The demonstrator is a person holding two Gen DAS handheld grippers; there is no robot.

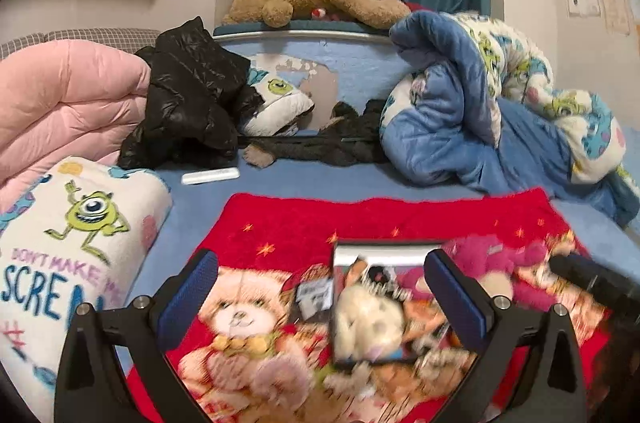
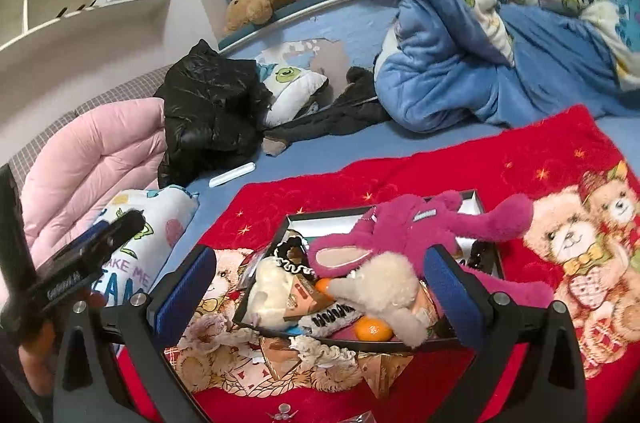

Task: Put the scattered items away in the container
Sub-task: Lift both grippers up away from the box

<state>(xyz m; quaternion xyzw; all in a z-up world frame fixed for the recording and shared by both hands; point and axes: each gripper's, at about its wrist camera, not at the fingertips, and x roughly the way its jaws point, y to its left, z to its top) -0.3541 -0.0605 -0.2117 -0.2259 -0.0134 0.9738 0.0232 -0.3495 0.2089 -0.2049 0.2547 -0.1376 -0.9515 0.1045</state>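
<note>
A dark-rimmed box (image 2: pixel 476 197) sits on the red bear-print blanket (image 2: pixel 460 159). It holds a cream plush (image 2: pixel 380 287), tangerines (image 2: pixel 372 329), a black comb-like clip (image 2: pixel 332 317) and a black scrunchie (image 2: pixel 292 255). A magenta plush bear (image 2: pixel 404 235) lies across its top. A lace scrunchie (image 2: pixel 320 351) and a gold wrapper (image 2: pixel 384 367) lie on the blanket in front of the box. My right gripper (image 2: pixel 322 297) is open, just above the box's near side. My left gripper (image 1: pixel 322 297) is open too, over the blurred box (image 1: pixel 376 251); a hand (image 2: pixel 32 363) holds it.
On the blue bed sheet lie a pink quilt (image 1: pixel 68 103), a black puffer jacket (image 1: pixel 192 95), a white stick-shaped object (image 1: pixel 210 176) and a bunched blue blanket (image 1: pixel 460 111). A monster-print pillow (image 1: pixel 72 235) sits left of the red blanket. A brown teddy (image 1: pixel 312 1) rests on the headboard ledge.
</note>
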